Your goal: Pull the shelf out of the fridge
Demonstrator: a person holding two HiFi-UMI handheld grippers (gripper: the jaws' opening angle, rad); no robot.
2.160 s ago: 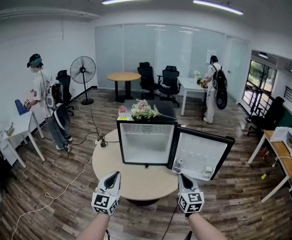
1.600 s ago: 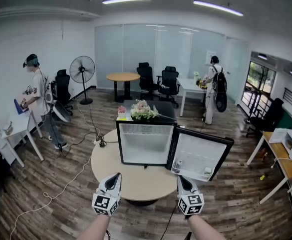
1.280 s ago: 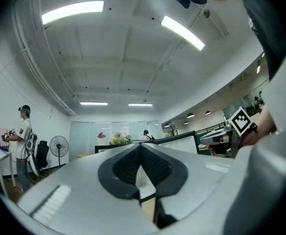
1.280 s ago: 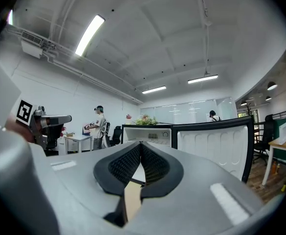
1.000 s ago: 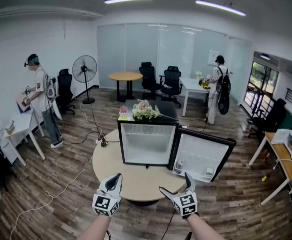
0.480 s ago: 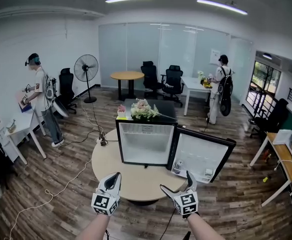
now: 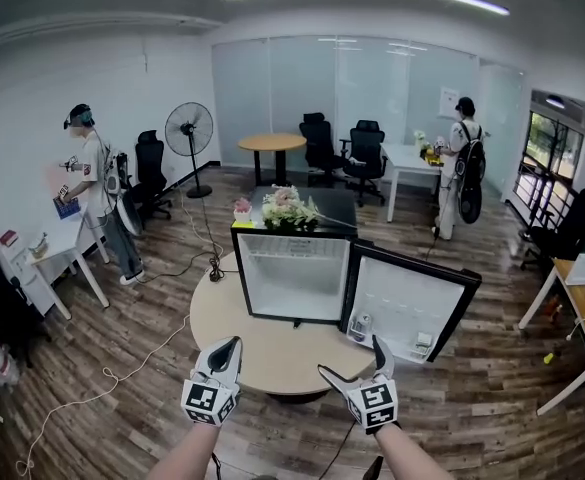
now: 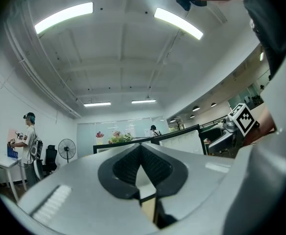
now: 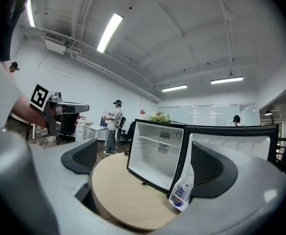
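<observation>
A small black fridge (image 7: 290,276) stands on a round wooden table (image 7: 262,353), its door (image 7: 409,306) swung open to the right. Inside, a thin wire shelf (image 9: 157,140) sits high in the white interior. Both grippers hover at the table's near edge, well short of the fridge. My left gripper (image 7: 233,343) is shut and holds nothing, its pads (image 8: 133,166) pressed together. My right gripper (image 7: 351,357) is open, and between its pads (image 9: 83,159) I see the fridge (image 9: 155,156) and a can (image 9: 180,194) in the door rack.
Flowers (image 7: 288,211) lie on the fridge top. One person (image 7: 96,183) stands by a white desk at the left, another (image 7: 466,166) at the far right. A fan (image 7: 190,131), office chairs and a round table stand behind. Cables (image 7: 122,368) trail across the floor on the left.
My right gripper went from shut to open about a second ago. The view has shifted slightly; the person at the left has moved along the desk.
</observation>
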